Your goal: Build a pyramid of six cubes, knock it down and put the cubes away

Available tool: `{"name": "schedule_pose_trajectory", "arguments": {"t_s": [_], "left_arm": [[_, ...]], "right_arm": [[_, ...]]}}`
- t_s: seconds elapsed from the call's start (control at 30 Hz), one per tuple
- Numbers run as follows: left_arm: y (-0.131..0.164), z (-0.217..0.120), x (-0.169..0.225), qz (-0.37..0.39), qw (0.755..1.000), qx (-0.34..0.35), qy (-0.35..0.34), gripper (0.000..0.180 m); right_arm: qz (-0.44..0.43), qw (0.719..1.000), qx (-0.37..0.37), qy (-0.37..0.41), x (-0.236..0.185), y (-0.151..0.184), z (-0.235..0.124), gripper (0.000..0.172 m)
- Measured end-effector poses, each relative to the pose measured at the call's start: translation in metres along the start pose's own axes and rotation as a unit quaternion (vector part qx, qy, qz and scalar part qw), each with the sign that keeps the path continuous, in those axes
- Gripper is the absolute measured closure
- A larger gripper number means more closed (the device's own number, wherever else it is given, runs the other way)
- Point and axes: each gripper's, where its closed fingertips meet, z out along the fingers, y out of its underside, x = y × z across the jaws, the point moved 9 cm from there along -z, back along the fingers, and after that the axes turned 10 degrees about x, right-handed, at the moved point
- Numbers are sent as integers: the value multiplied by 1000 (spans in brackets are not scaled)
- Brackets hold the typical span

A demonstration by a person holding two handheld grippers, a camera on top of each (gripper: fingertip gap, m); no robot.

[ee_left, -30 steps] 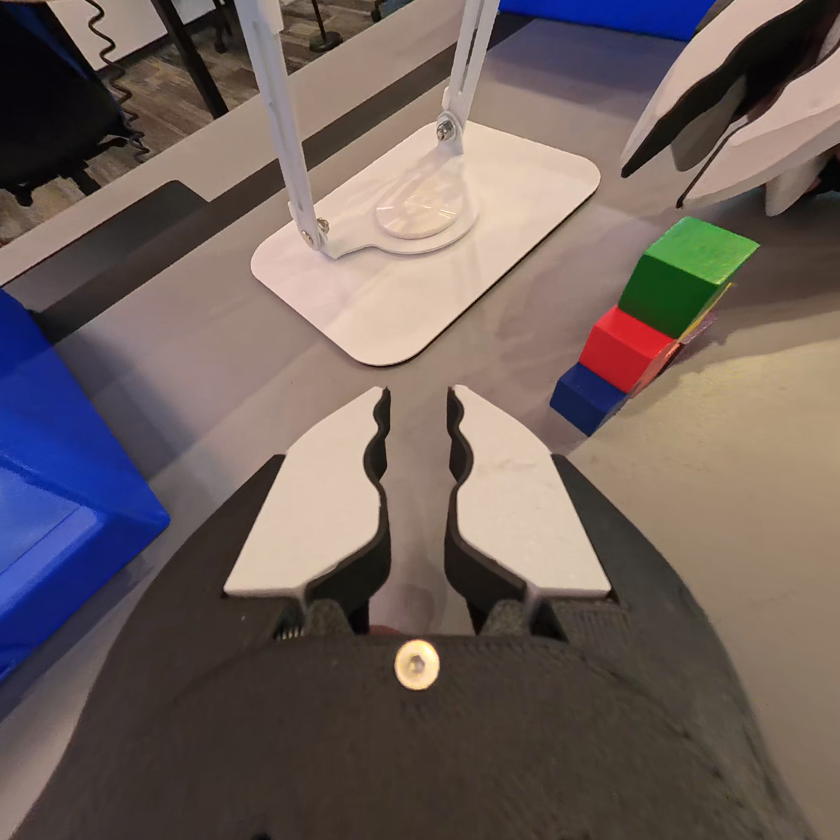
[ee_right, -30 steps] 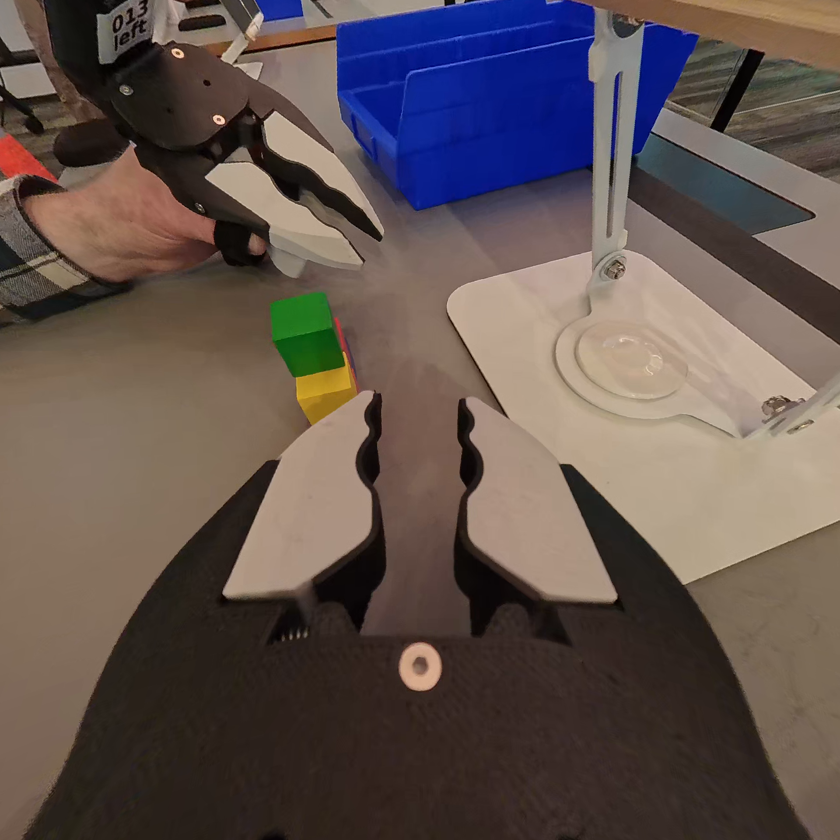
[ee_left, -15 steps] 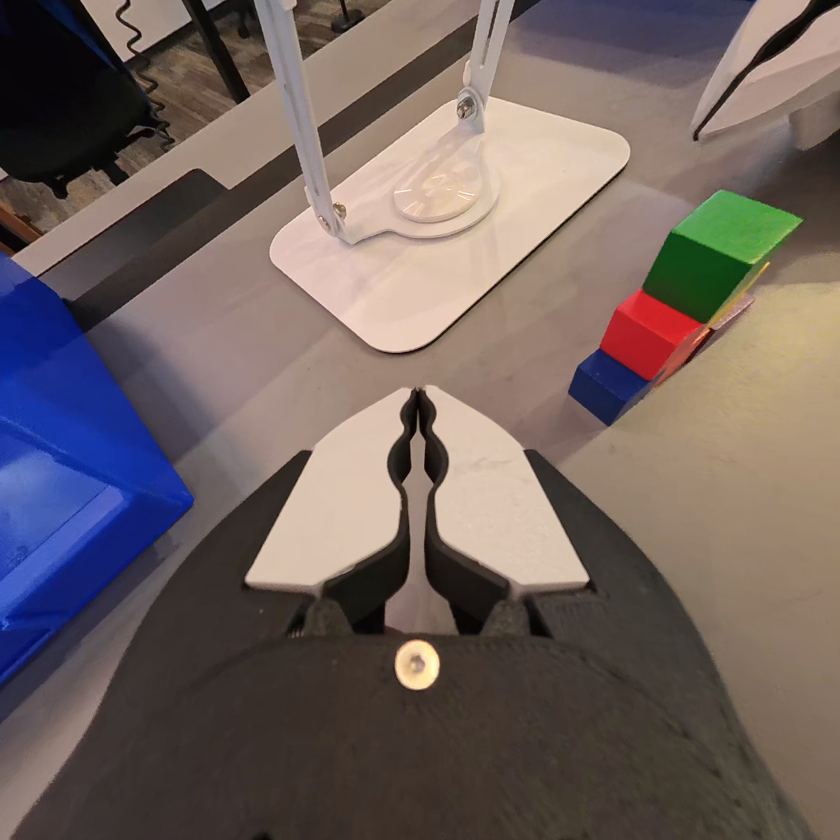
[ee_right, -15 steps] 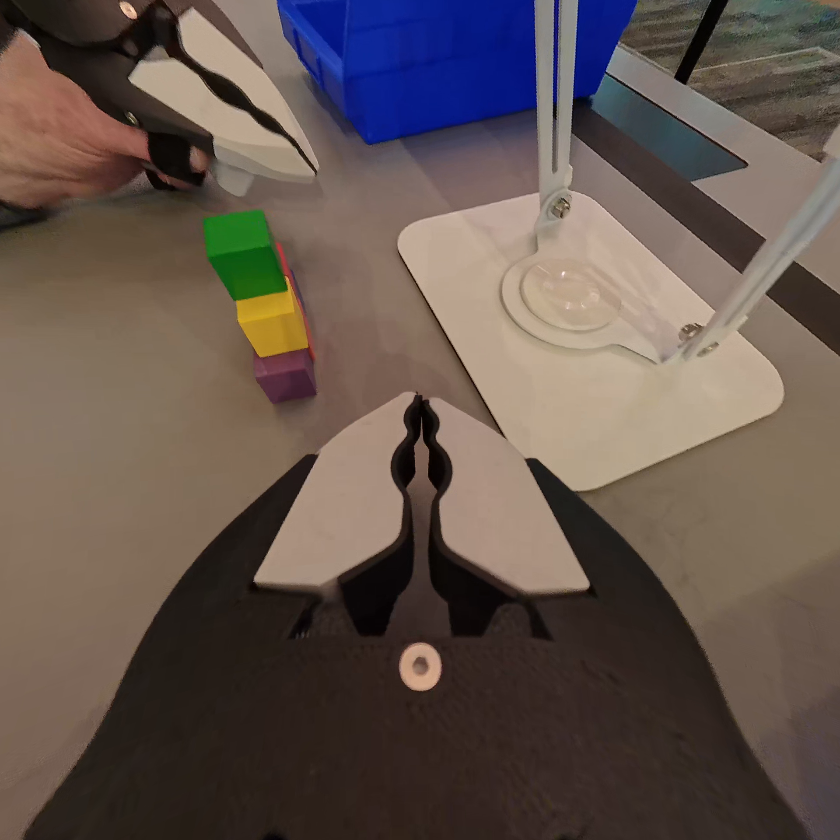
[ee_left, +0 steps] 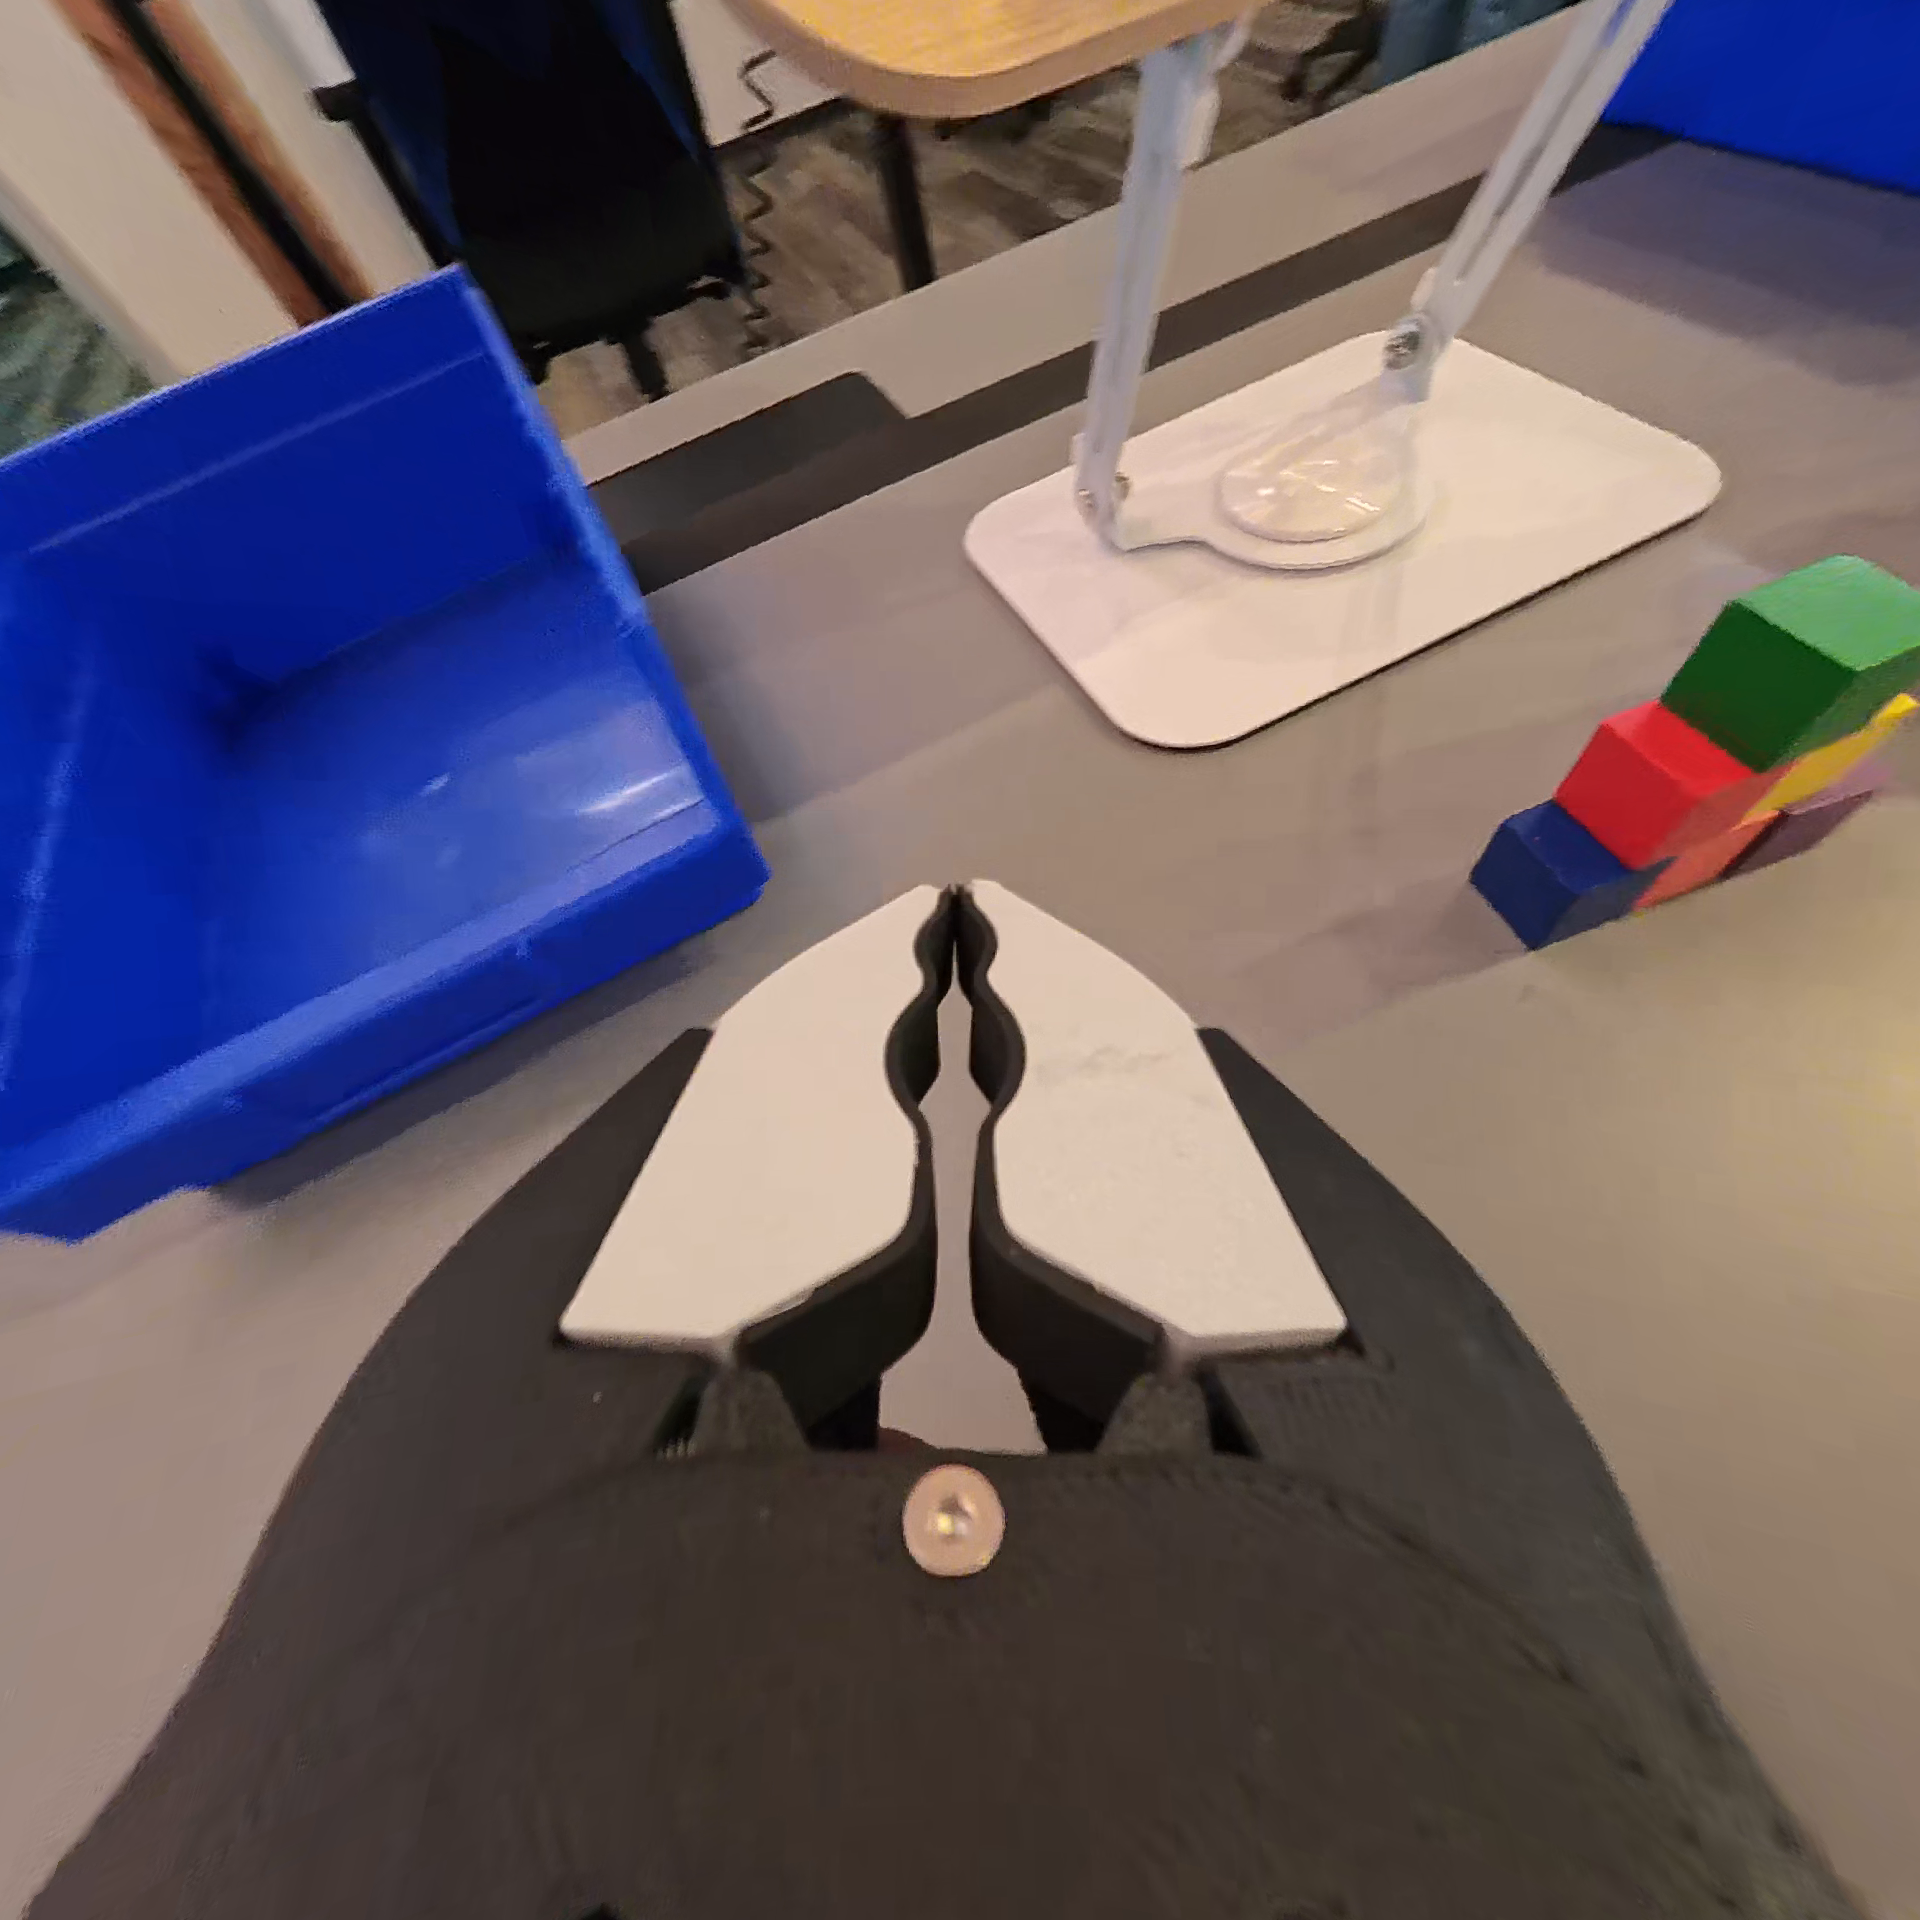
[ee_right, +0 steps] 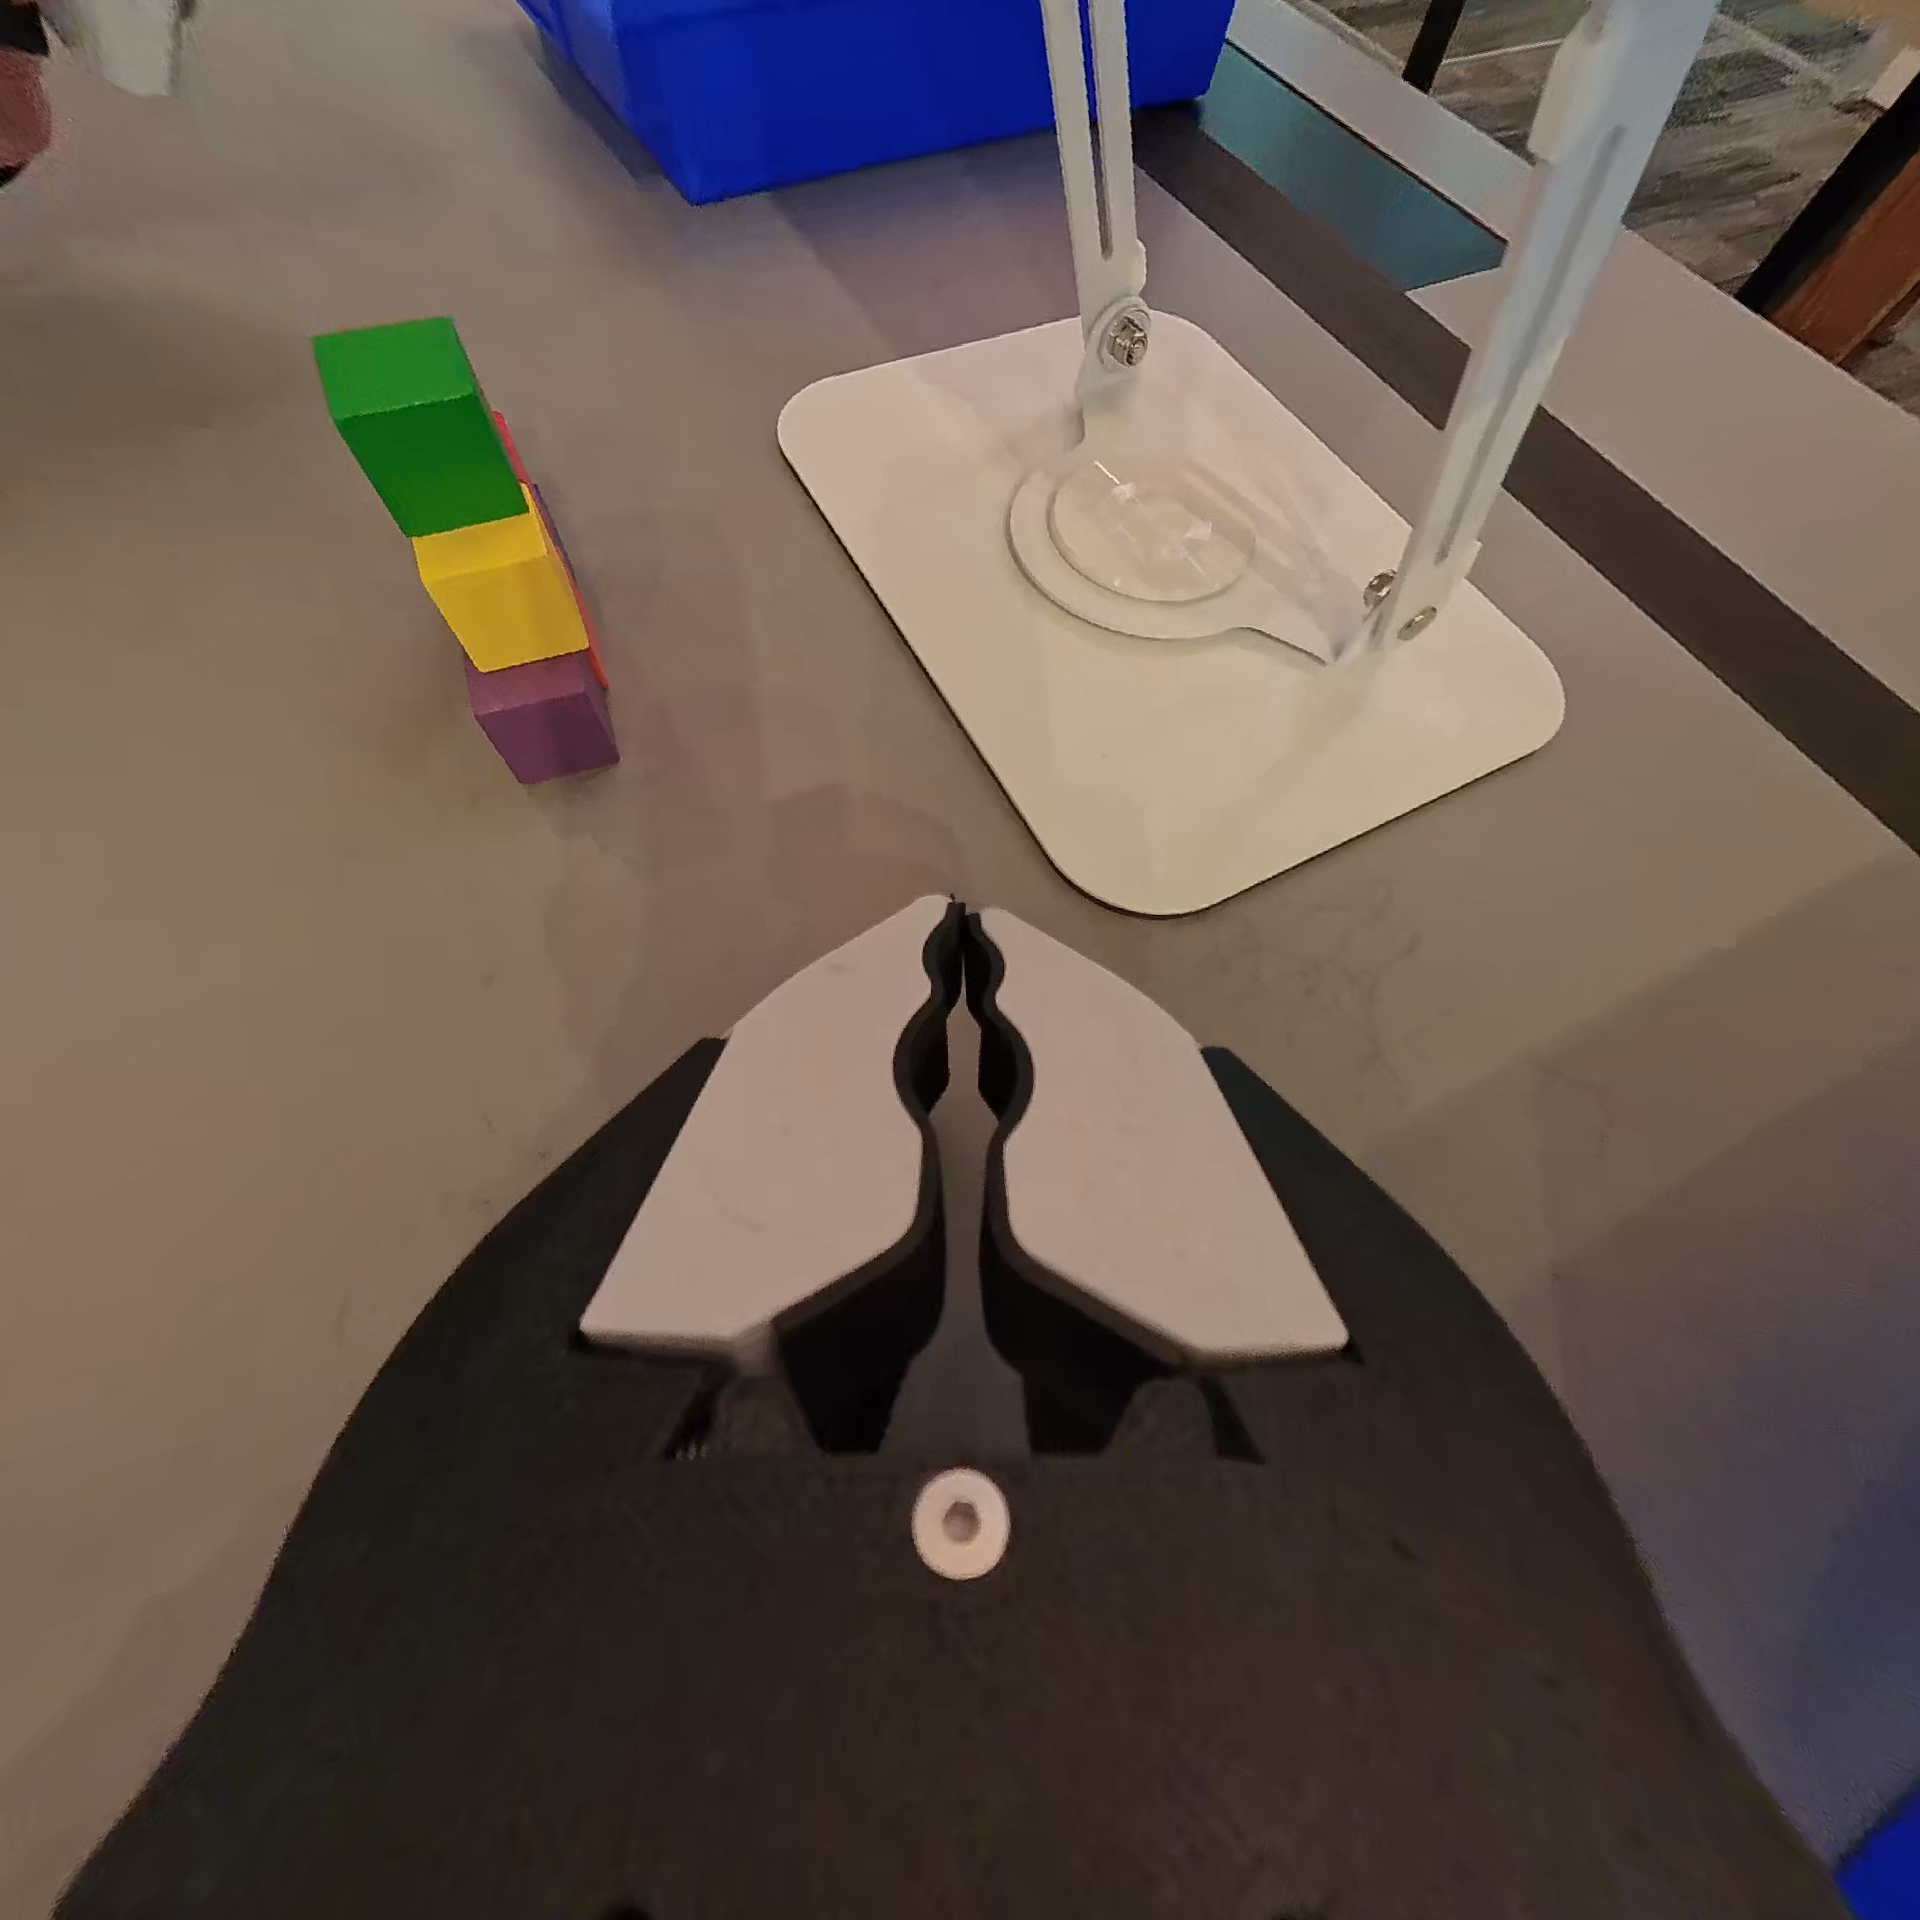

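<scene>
Cube pyramid [ee_left: 1714,790] stood right of frame, well apart from left tongs [ee_left: 954,896]; upper left of right tongs [ee_right: 957,912]. Both tongs pressed together, gripping nothing.

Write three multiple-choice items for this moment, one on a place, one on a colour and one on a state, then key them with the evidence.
1. In the left wrist view, where does the blue bin stand relative to the left gripper?
A. left of it
B. right of it
C. under the fingertips

2. What colour is the top cube of the cube pyramid?
A. purple
B. green
C. yellow

3. How do the right gripper's jaws stand?
A. wide open
B. clamped on a cube
C. shut, nothing between them

Key: 1 A, the bin fills the left of that view. 2 B, the green cube sits above the yellow. 3 C, the fingertips meet over bare table.
</scene>
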Motion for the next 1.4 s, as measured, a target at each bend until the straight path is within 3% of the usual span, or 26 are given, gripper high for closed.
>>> {"name": "schedule_pose_trajectory", "arguments": {"t_s": [0.03,0.17,0.23,0.33,0.4,0.63,0.97,1.13,1.2,1.4], "left_arm": [[1,-3,-1,-8,1000,-1,-8,180],[3,21,19,-40,998,-38,30,180],[3,55,65,-50,990,-82,106,180],[-9,85,141,2,977,-99,187,180],[-21,91,151,-24,975,-75,206,180],[-13,79,99,-73,982,-54,163,180],[-4,69,68,9,991,-49,128,180],[-15,39,30,-42,993,8,111,180],[-14,28,15,-54,994,21,97,180],[0,24,-2,-92,990,12,110,180]], "right_arm": [[3,1000,3,-1,1,-1,-1,172],[8,1000,-2,6,3,0,-1,172],[11,1000,0,10,5,-1,-3,172],[15,1000,8,24,8,-5,-9,172],[19,999,16,36,13,-8,-16,172],[20,995,56,80,29,-21,-44,172],[13,982,136,129,36,-44,-89,172],[9,973,137,188,37,-51,-134,172],[18,974,96,205,36,-49,-152,172],[72,961,-152,217,42,2,-181,140]]}}
